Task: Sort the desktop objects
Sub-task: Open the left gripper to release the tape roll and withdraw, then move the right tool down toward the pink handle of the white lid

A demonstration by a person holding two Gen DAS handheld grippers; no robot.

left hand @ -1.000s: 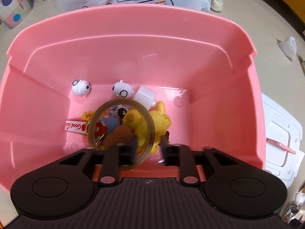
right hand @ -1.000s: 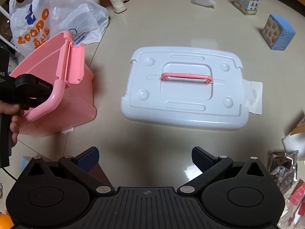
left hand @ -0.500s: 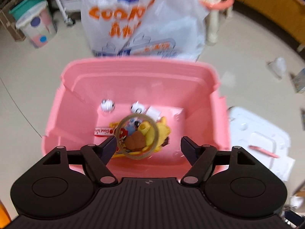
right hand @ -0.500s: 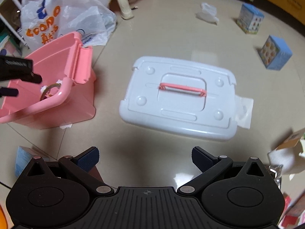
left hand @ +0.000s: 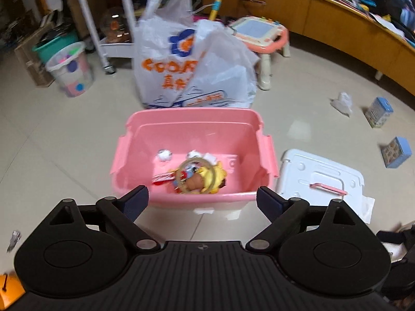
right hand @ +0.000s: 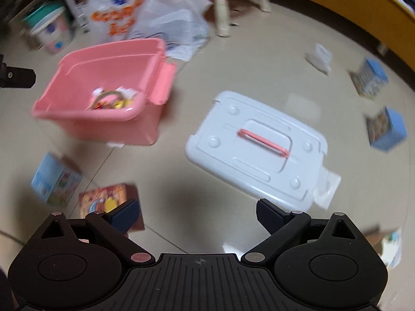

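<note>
Left gripper (left hand: 202, 198) wide, empty, above the pink bin (left hand: 181, 121); tape ring (left hand: 195, 175) lies inside on toys. Right gripper (right hand: 195, 212) wide, empty; white lid (right hand: 259, 147) at 1 o'clock.

home playroom | tiled floor (left hand: 52, 155) | drawing table (left hand: 259, 31) | shopping bag (left hand: 181, 62)

Glossy beige tile floor (left hand: 64, 142); curved wooden counter (left hand: 350, 33) behind.
</note>
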